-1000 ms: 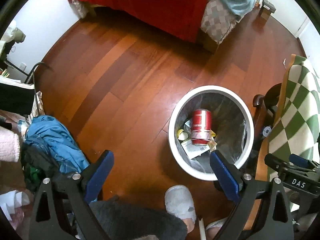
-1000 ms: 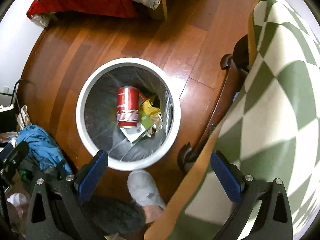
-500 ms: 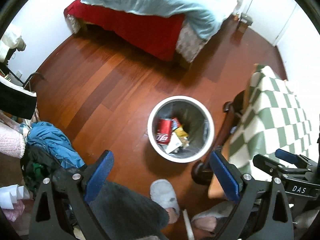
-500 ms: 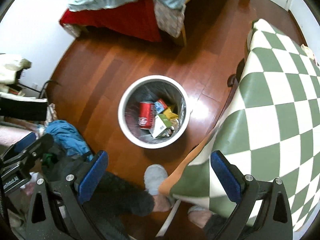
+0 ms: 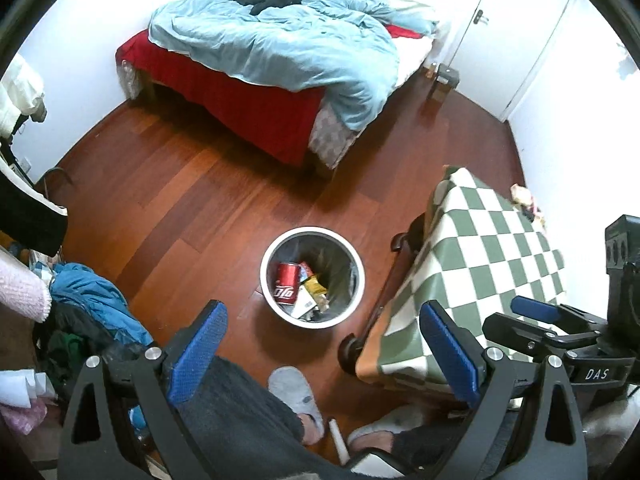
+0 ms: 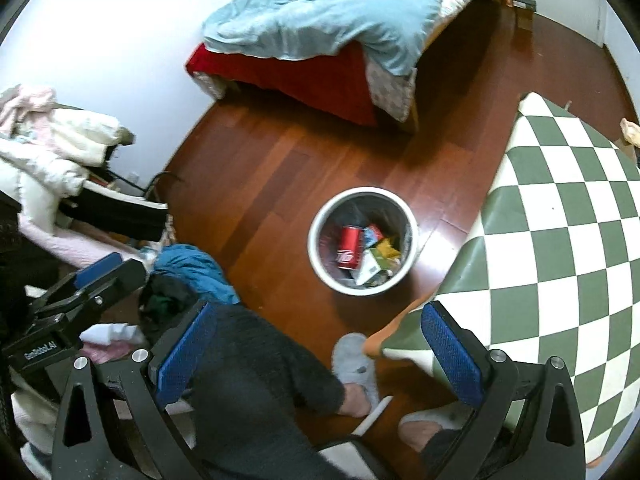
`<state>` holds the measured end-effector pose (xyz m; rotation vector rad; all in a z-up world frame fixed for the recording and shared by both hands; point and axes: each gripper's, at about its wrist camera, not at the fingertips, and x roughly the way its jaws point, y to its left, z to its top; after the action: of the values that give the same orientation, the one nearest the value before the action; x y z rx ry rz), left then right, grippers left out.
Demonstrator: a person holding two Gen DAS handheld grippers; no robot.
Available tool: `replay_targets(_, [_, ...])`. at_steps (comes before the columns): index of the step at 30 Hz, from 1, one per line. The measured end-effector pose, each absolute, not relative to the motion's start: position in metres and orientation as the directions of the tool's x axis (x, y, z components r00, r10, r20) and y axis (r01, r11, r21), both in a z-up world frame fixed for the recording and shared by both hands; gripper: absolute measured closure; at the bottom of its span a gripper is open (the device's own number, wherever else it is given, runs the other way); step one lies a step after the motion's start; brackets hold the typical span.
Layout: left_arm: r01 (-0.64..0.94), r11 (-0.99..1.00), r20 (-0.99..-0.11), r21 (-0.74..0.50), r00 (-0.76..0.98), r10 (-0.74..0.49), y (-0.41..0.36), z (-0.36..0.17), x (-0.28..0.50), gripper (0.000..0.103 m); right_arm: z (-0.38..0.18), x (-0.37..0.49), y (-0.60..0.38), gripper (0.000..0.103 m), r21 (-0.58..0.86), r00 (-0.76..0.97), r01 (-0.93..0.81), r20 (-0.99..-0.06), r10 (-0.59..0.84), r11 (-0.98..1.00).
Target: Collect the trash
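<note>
Down on the reddish-brown wooden plank floor (image 5: 192, 200), a round white waste bin with a clear liner (image 5: 267, 280) stands between a bed with a red cover and a rumpled light-blue duvet (image 5: 280, 48) and a table draped in a green-and-white checked cloth (image 5: 492, 248). Inside the bin a red cylindrical drink can (image 5: 286, 283) lies on its side, its long axis running roughly from the bed toward the camera, the lettered end nearer the viewer; which end is the top cannot be told. Just beside it on its right sit crumpled wrappers and a white carton (image 5: 310, 296), touching it.

From the left wrist view, the left gripper (image 5: 324, 348) is high above the floor with its blue-padded jaws spread wide and nothing between them; the bin and can sit beyond the fingertips, between the two fingers' lines. The right gripper (image 6: 316, 344) also has its jaws spread and empty, the bin (image 6: 316, 252) likewise ahead of its tips and the can (image 6: 349, 247) well apart from them. A grey slipper (image 6: 356, 360) rests on the floor below.
</note>
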<state>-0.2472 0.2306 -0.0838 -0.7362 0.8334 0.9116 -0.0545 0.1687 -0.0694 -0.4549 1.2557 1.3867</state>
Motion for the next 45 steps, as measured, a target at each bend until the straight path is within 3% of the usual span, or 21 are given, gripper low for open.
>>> replay_targets(12, [-0.868, 0.437, -0.827, -0.237, 0.416, 0.378, 0.211, -0.05, -0.257, 0.005, -0.018, -0.068, 0.148, 0.0, 0.444, -0.327, -0.885, -0.806, 0.494, 0.139])
replay_targets(45, [-0.832, 0.473, -0.827, -0.291, 0.467, 0.313, 0.211, -0.047, -0.255, 0.005, -0.014, -0.065, 0.15, 0.0, 0.449, -0.349, -0.885, -0.817, 0.459, 0.124])
